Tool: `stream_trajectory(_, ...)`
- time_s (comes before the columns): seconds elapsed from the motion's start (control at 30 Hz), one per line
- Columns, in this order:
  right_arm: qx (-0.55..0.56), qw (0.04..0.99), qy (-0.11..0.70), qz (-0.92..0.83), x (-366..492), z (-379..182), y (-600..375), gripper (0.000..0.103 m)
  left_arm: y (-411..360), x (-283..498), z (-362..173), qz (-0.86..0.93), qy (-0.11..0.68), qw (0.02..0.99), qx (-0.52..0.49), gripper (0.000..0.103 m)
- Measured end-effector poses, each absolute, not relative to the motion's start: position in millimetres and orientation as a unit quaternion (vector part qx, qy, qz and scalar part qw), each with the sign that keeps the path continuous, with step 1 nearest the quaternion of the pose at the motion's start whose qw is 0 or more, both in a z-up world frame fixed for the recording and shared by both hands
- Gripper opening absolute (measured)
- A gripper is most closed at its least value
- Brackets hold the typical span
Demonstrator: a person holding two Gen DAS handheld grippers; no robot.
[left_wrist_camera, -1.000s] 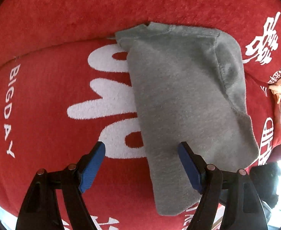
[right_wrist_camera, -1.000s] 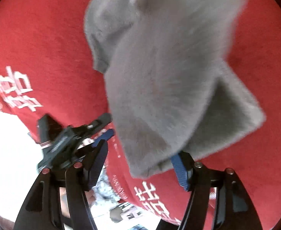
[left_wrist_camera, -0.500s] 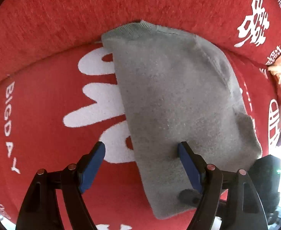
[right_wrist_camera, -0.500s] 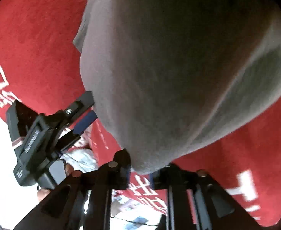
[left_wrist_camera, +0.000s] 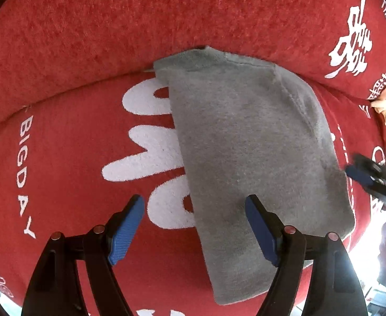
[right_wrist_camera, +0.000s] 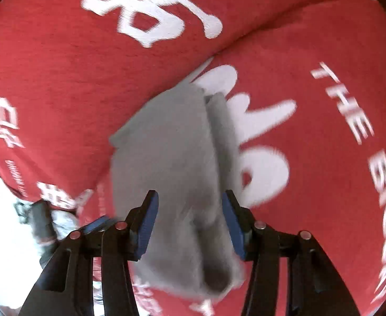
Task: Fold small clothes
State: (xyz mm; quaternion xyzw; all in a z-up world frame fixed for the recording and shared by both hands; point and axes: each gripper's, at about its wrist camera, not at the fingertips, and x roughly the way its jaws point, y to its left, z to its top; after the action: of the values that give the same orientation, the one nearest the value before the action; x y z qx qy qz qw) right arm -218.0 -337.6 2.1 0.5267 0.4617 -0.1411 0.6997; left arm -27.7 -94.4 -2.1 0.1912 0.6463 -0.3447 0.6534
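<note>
Hovering nearest the lens, the left gripper (left_wrist_camera: 194, 226) stands wide apart and empty, its right blue pad over the near part of the grey knitted garment (left_wrist_camera: 248, 158) and its left pad over the bare red cover, probably poised to pin or take the near-left edge for the next fold. The right gripper (right_wrist_camera: 189, 223) is partly spread with nothing clamped; its pads straddle the garment's near end, which bulges up between them, so it looks to be either letting the cloth settle or lining up a fresh grip. In the left wrist view that gripper shows as a blurred dark shape at the garment's right edge.

Beyond the pads the garment lies folded into a long narrow panel on the red sofa cover (left_wrist_camera: 61, 171), a doubled layer showing along one side, and it overlaps the big white lettering (left_wrist_camera: 143, 158). Its far end tucks against the crease where seat meets backrest (left_wrist_camera: 166, 13), which keeps it flat.
</note>
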Motion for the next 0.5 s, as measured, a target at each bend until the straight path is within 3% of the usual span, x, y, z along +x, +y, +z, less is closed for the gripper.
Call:
stream_trajectory(0.03,0.518,0.695,0.479,-0.142,-210,-5,-340,0.054,-102,-35,-7,-0.346,0.646,0.653,0.192,0.080)
stream_trajectory(0.07,0.510,0.687,0.497,-0.143,-204,-13,-341,0.045,-105,-37,-9,-0.347,0.646,0.652,0.194,0.080)
stream_trajectory(0.1,0.511,0.678,0.511,-0.137,-203,-27,-343,0.014,-106,-34,-9,-0.347,0.647,0.650,0.195,0.080)
stream_trajectory(0.13,0.520,0.671,0.512,-0.131,-208,-35,-345,0.008,-106,-34,-9,-0.346,0.649,0.649,0.196,0.080)
stream_trajectory(0.27,0.500,0.703,0.490,-0.125,-232,-14,-342,0.007,-106,-40,2,-0.356,0.634,0.659,0.193,0.080)
stream_trajectory(0.5,0.513,0.661,0.524,-0.160,-257,-36,-347,0.010,-102,-41,-14,-0.336,0.651,0.652,0.195,0.080)
